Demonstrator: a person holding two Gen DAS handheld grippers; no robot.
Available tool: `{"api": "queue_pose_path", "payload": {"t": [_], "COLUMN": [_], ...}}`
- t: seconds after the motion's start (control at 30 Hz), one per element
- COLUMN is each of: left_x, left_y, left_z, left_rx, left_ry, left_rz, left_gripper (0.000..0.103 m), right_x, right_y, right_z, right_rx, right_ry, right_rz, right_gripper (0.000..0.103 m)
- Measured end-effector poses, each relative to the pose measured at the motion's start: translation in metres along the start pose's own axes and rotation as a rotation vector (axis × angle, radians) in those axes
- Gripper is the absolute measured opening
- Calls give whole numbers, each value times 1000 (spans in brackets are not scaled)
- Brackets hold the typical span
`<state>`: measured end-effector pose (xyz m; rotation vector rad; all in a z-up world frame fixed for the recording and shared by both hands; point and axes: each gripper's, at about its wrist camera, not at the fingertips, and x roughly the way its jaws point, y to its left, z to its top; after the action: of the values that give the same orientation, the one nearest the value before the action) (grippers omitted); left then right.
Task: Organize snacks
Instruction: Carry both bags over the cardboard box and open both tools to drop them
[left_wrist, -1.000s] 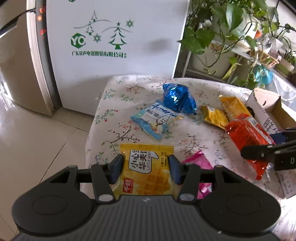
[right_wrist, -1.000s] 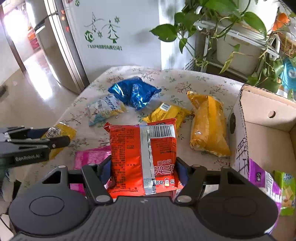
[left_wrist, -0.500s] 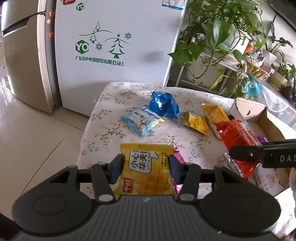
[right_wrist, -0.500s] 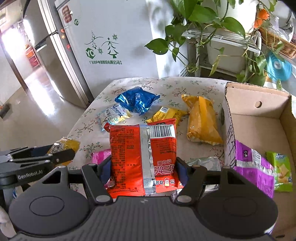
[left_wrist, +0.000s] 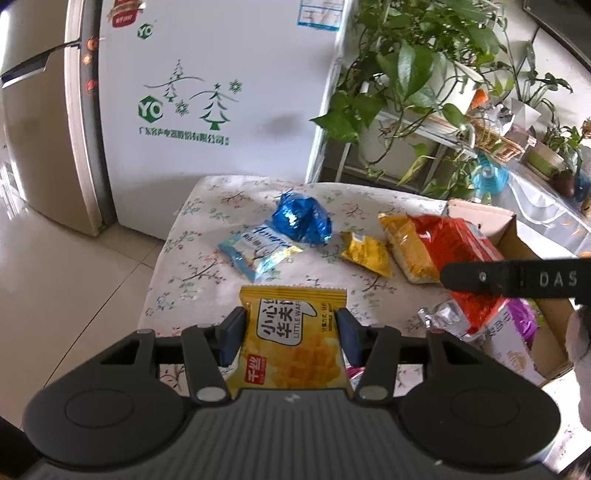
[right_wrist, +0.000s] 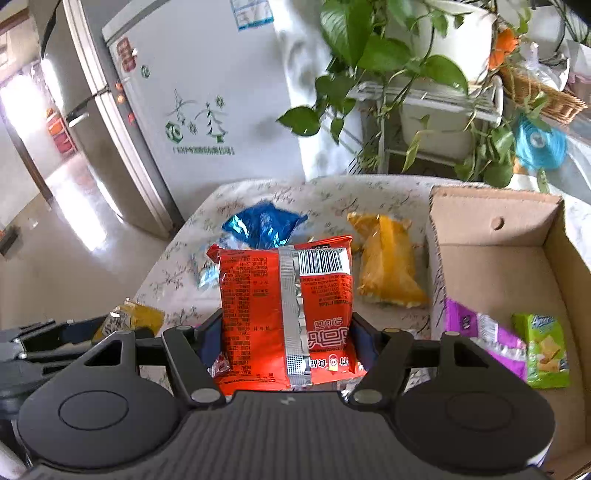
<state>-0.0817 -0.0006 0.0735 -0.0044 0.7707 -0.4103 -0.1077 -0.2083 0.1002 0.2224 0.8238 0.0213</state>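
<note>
Clamped in my left claw (left_wrist: 291, 334) is a yellow wafer packet (left_wrist: 293, 341), pinched by both sides and held above the near edge of the flowered tablecloth (left_wrist: 207, 221). Ahead of that claw lie a pale blue packet (left_wrist: 258, 251) and, just beyond and touching it, a crumpled dark blue bag (left_wrist: 301, 218). Ahead to the right sits a small yellow packet (left_wrist: 367, 253), with a larger orange-yellow bag (left_wrist: 408, 247) beside it. Further right my other claw crosses the view as a dark bar, carrying the red packet (left_wrist: 461, 243) in front of the cardboard box (left_wrist: 517, 236). From the right wrist, my right claw (right_wrist: 286, 343) is squeezed onto the red packet (right_wrist: 286, 314), its barcode side facing the camera, held up off the table. Beyond it are the dark blue bag (right_wrist: 264, 225) and, ahead to the right, the orange-yellow bag (right_wrist: 388, 266). Right of the claw stands the open cardboard box (right_wrist: 498, 258), with a purple packet (right_wrist: 480, 336) and a green packet (right_wrist: 545, 349) inside near its front. Low on the left, my left claw (right_wrist: 74, 339) shows with the yellow wafer packet (right_wrist: 136, 317).
</note>
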Motion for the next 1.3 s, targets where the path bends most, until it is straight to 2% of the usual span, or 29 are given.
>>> {"api": "queue_pose_path", "payload": {"t": [0.2,0.43,0.93,1.1,1.3], "left_x": [-3,0,22,28,36], "left_y": [-18,-48,-162,-192,-217], "left_z": [7,19,37,35,32], "left_rx": [15,26,115,134,153], "left_ry": [-13,-19,5,28,54], "left_rz": [-23,-93,-315,-372,-405], "left_gripper": [52,52,52,52,52], "right_x": [-14,-37,-90,-98,-102], "right_y": [-6,-28,-116,-131,-139], "right_z": [8,20,26,23,20], "right_rx": [5,21,219,270,300], "right_ry": [-45,-107,-207,-221,-218], "right_rz": [-15,-48,-253,-283,-306], "right_gripper": [74,74,74,74,74]}}
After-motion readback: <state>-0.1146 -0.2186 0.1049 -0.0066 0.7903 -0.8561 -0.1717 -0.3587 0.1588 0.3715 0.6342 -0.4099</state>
